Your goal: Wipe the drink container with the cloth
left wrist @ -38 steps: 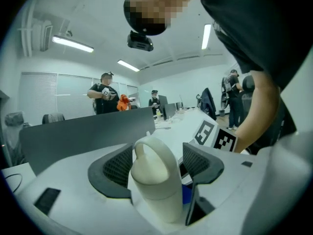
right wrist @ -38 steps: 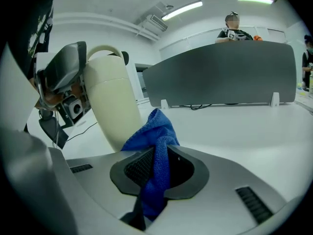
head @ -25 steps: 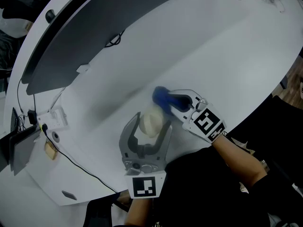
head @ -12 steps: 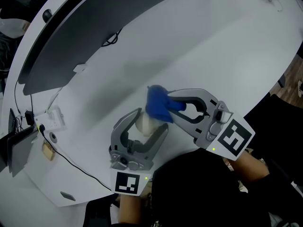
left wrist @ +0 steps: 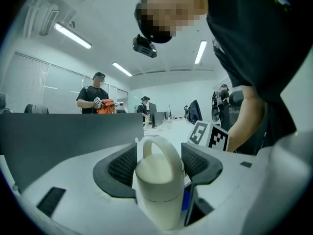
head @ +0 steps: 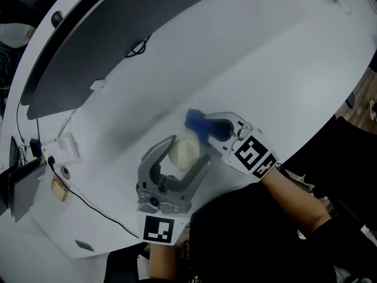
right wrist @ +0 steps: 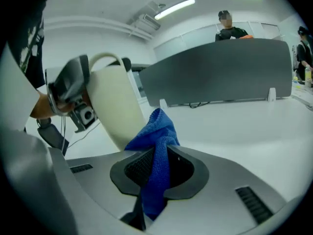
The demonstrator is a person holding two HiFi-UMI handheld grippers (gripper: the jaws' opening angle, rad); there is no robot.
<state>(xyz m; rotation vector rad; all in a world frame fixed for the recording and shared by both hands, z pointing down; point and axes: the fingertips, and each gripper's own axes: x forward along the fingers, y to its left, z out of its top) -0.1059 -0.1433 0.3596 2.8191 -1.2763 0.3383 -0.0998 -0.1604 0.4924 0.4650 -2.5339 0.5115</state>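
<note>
The left gripper (head: 187, 152) is clamped across the cream bottle (head: 184, 153), which stands upright, handle on top, by the near edge of the table (head: 283, 69). The right gripper (head: 207, 128) is pinched shut on the blue cloth (head: 195, 122). Its bunched end touches the bottle's far right side, so the next wipe probably runs along that side.

The head view looks steeply down on the cream container (head: 184, 153). The left gripper view faces it close, head-on. The right gripper view catches it close, at its left.
</note>
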